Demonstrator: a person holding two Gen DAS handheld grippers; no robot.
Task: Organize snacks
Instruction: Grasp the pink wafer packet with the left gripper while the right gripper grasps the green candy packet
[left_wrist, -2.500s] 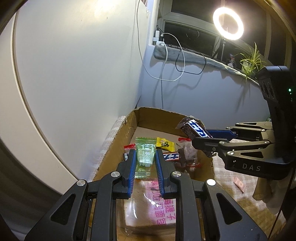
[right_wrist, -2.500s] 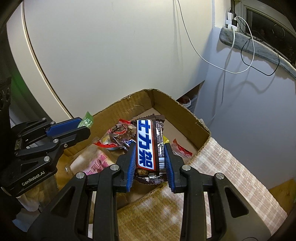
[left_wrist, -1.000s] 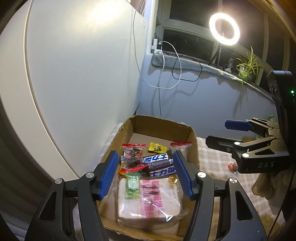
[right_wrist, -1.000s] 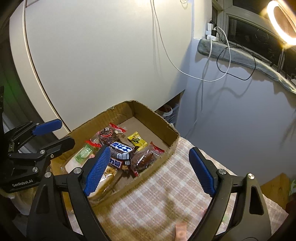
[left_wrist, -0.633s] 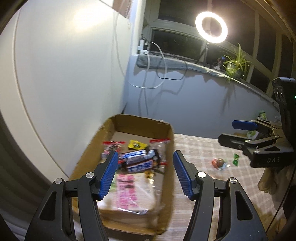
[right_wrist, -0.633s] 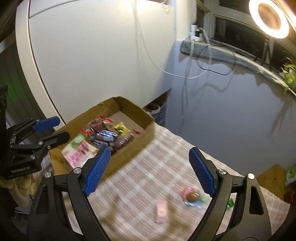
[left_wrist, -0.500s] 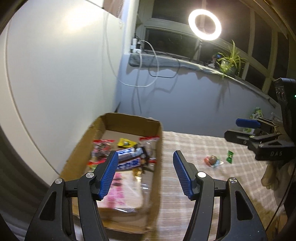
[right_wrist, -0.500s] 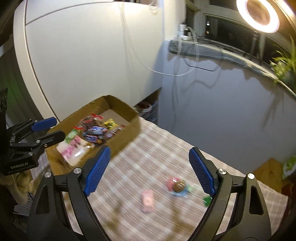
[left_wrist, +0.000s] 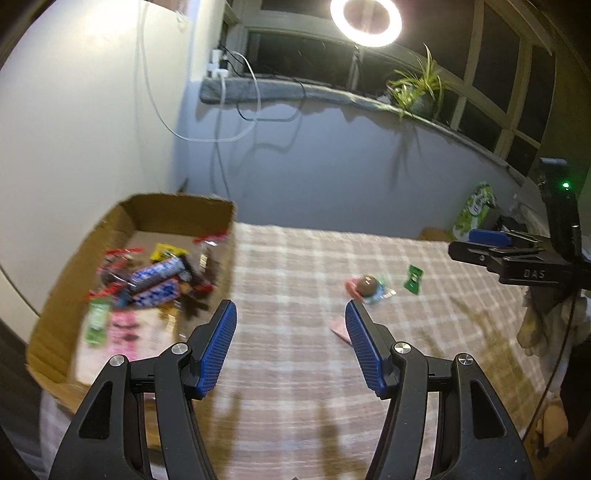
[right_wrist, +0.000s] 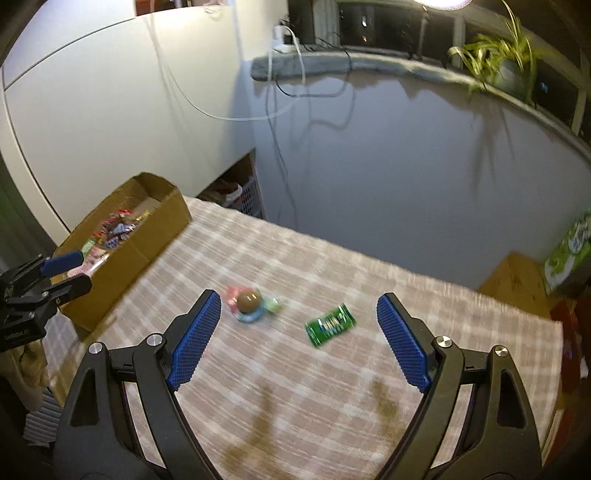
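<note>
**Both claws wide, empty, over the cloth**

Left claw (left_wrist: 291, 310) open, nothing between its pads; right claw (right_wrist: 298, 299) spread wider, also bare. Nothing blocks either. Checked cloth (right_wrist: 369, 376) beneath both. Ahead of the right claw, between its finger lines: green packet (right_wrist: 330, 325) and, nearer the left finger, a brown ball sweet (right_wrist: 248, 300) on mixed wrappers. Pink packet (left_wrist: 339, 326) by the left claw's right finger. Box (left_wrist: 177, 214) far left, holding blue bars (left_wrist: 157, 280), red, yellow, green packs; blurred

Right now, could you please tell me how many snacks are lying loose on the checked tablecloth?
3: a round brown sweet, a green packet beside it, and a pink packet partly hidden behind the left gripper's finger.
</note>
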